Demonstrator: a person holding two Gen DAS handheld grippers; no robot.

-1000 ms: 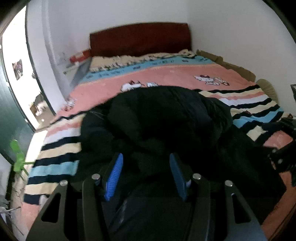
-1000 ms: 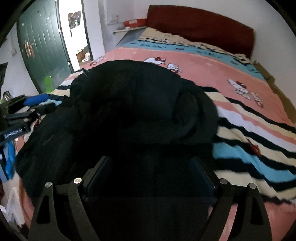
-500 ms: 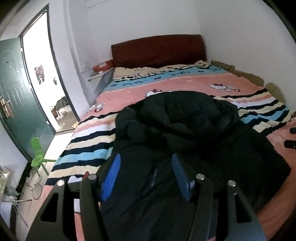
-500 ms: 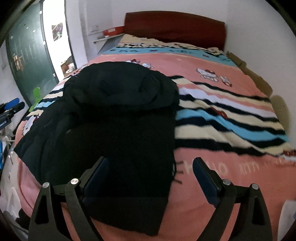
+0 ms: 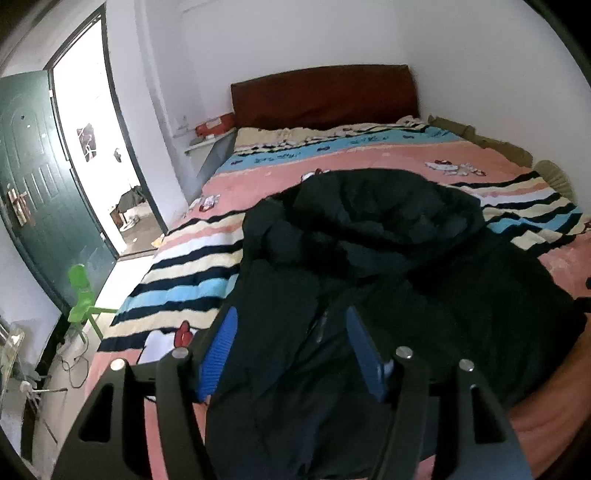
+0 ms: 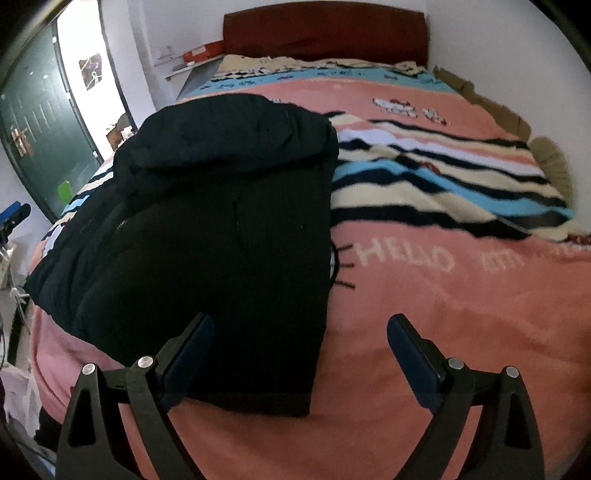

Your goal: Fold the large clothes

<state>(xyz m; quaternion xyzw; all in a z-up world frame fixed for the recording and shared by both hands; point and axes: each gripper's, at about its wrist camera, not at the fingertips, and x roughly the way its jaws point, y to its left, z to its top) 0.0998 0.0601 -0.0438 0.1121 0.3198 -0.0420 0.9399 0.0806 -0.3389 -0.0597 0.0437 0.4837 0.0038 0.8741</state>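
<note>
On the striped pink bed (image 6: 461,295), beside a green door (image 5: 40,192) and green chair (image 5: 83,295), lies a black coat (image 6: 221,229).
Folded lengthwise, puffy, hood bunched headboard-side; left claw (image 5: 291,347) and right claw (image 6: 301,349) both gape, jaws just widened, gripping nothing.

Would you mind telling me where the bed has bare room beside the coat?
Free: the pink blanket right of the black coat, around the HELLO lettering, and the stretch up to the headboard. Crowded: the door-side half, under the coat.
</note>
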